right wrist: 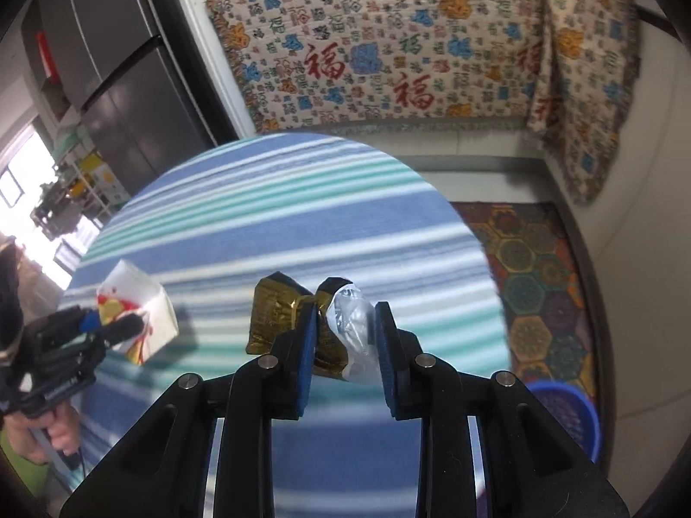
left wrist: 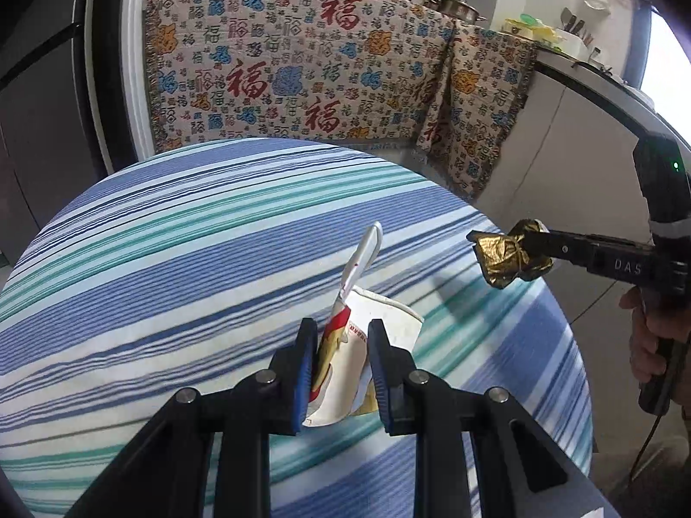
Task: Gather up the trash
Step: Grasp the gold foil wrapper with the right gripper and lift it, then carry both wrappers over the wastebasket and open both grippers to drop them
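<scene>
Both trash pieces gripped, lifted above striped table (left wrist: 172,233). Carton (left wrist: 345,362) pinched by left gripper (left wrist: 341,371). Gold wrapper (right wrist: 276,315) pinched by right gripper (right wrist: 345,341). Blue bin (right wrist: 570,414) seen beside table; dropping judged left.

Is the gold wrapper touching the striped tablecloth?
Apart. The left wrist view shows the gold wrapper pinched by the right gripper, hanging in air above the striped tablecloth.
</scene>
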`<control>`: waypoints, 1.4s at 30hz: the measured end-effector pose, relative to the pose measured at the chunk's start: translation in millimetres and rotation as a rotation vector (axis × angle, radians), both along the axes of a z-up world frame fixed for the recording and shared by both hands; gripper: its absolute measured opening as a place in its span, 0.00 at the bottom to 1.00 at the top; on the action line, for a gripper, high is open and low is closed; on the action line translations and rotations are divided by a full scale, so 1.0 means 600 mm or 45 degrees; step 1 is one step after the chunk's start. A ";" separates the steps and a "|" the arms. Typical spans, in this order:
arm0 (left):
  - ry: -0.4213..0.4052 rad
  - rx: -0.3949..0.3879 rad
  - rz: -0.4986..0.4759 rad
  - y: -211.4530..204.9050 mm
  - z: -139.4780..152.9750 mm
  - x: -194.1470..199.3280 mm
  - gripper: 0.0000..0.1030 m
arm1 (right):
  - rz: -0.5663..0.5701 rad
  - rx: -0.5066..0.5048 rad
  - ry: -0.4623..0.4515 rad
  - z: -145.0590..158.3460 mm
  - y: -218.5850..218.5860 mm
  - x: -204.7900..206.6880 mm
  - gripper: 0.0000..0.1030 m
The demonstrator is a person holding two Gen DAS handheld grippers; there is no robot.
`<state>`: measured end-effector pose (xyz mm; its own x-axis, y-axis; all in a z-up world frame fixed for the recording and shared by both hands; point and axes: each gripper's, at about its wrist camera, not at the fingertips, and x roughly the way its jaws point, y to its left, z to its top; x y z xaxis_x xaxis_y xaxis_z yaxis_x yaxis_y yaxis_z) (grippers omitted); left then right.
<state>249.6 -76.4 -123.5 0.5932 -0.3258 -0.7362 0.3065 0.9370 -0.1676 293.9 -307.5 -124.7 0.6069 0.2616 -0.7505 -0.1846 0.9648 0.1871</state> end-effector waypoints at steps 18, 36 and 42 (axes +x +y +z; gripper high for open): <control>0.041 0.020 -0.288 -0.286 0.021 -0.116 0.24 | -0.251 -0.169 -0.022 0.001 -0.186 -0.247 0.26; 0.228 0.062 -0.490 -0.564 -0.094 -0.118 0.24 | -0.567 0.018 0.230 -0.133 -0.454 -0.231 0.26; 0.254 0.165 -0.457 -0.629 -0.174 -0.092 0.24 | -0.616 0.017 0.336 -0.199 -0.499 -0.195 0.27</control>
